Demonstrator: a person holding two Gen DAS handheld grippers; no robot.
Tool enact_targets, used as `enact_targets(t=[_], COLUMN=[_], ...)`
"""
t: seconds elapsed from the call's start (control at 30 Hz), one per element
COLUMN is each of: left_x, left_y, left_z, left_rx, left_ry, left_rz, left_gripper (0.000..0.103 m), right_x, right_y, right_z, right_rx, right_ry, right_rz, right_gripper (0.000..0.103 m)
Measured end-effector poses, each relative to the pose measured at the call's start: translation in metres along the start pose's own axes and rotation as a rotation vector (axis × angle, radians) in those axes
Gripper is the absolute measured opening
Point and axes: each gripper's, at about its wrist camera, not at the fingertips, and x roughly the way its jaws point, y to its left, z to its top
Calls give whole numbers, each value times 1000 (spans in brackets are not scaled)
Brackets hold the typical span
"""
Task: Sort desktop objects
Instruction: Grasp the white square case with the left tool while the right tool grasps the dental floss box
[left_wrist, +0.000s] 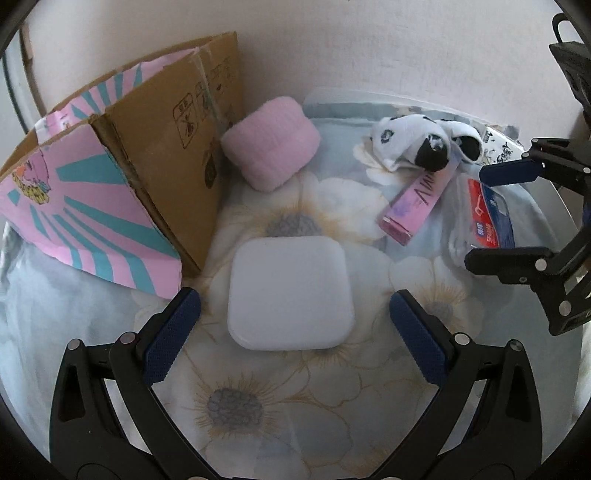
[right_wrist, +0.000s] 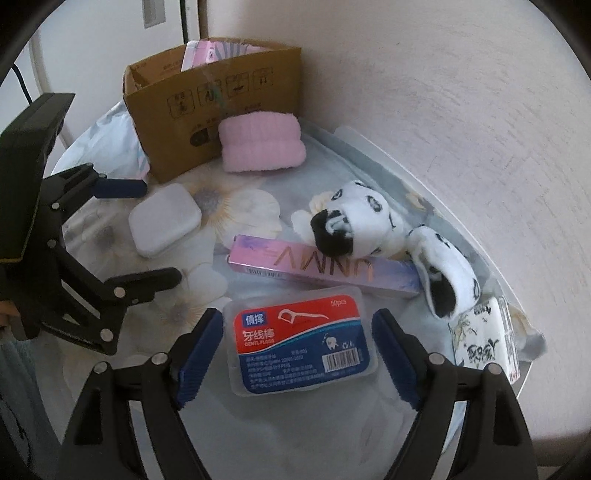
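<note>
Floral cloth (left_wrist: 280, 413) is covering the worktop, pale wall behind, cardboard box (left_wrist: 173, 155) standing open at the back left corner. I am hovering both tools low over the clutter.

My left tool (left_wrist: 295, 332) is gaping wide, blue pads on either side of the white square case (left_wrist: 290, 291), not touching it, so nothing is gripped. The case is lying flat on the cloth just in front of the box.

My right tool (right_wrist: 297, 349) is also standing wide, straddling the dental floss box (right_wrist: 301, 343); there are gaps on both sides, so I am reading it as not yet clamped. The floss box is lying label up near the front edge of the worktop.

Everything else is sitting loose: pink towel roll (right_wrist: 262, 142) leaning against the box, pink carton (right_wrist: 325, 267) lying flat just behind the floss box, spotted socks (right_wrist: 373, 229) draped over the carton's far end, tissue pack (right_wrist: 484, 339) at the right edge.

Progress: I am judging this as early. Something pink-striped is poking out of the box in the right wrist view, possibly an item, possibly a flap or lining; I cannot tell. Six items are lying outside the box, none lifted. Assuming the box is the destination, nearly all the sorting is left; both tools are lining up for a first pair of grasps.
</note>
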Motion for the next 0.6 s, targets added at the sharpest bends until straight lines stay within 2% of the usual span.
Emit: enact_targets(t=[0.2, 0.3, 0.37, 0.4, 0.6], left_x=[2, -1, -4, -5, -4], left_y=[-1, 0, -3, -3, 2], left_z=[0, -1, 1, 2, 5], left_rx=[1, 20, 44, 50, 59], left_ry=[-1, -20, -27, -27, -18], left_rz=[-8, -41, -57, -62, -78], left_gripper=[102, 84, 65, 60, 59], right_x=[8, 8, 7, 6, -2], right_y=[-3, -3, -1, 0, 5], right_z=[1, 1, 1, 1, 1], right_rx=[4, 7, 9, 13, 47], right_ry=[7, 1, -1, -5, -26], right_rz=[22, 19, 15, 12, 11], right_gripper=[81, 79, 79, 79, 78])
